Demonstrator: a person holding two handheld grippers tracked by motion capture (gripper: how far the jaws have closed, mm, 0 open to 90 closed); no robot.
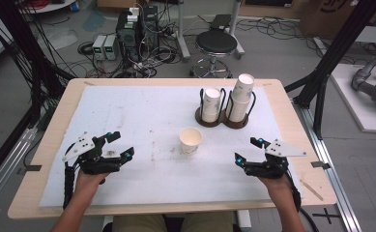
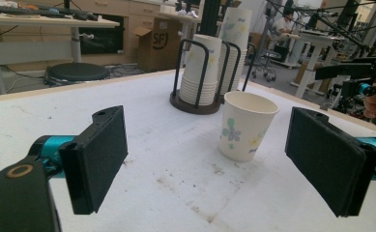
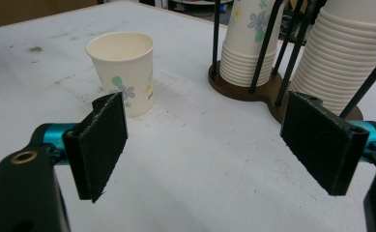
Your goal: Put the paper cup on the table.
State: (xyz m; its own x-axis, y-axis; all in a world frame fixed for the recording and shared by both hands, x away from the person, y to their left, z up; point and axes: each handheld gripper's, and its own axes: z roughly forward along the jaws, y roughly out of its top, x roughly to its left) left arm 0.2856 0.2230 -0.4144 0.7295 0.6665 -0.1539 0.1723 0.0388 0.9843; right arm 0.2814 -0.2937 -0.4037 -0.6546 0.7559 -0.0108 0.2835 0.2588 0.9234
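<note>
At the left of the surface (image 1: pixel 55 145), the left gripper (image 1: pixel 120 145) is being held low over the white mat (image 1: pixel 142 106) with its jaws spread wide and nothing between them. Toward the middle, a single paper cup (image 1: pixel 191 140) is standing upright and apart from both grippers, just in front of the cup holder (image 1: pixel 223 120), where two stacks of cups (image 1: pixel 241 96) are being kept in the wire frames. At the right, the right gripper (image 1: pixel 248 151) is being held low as well, jaws wide and empty, pointed toward the cup. Judged from this, one cup is already sitting out of the holder, while no grasp is being made yet; whatever handling of the loose cup is intended is being left to do.
</note>
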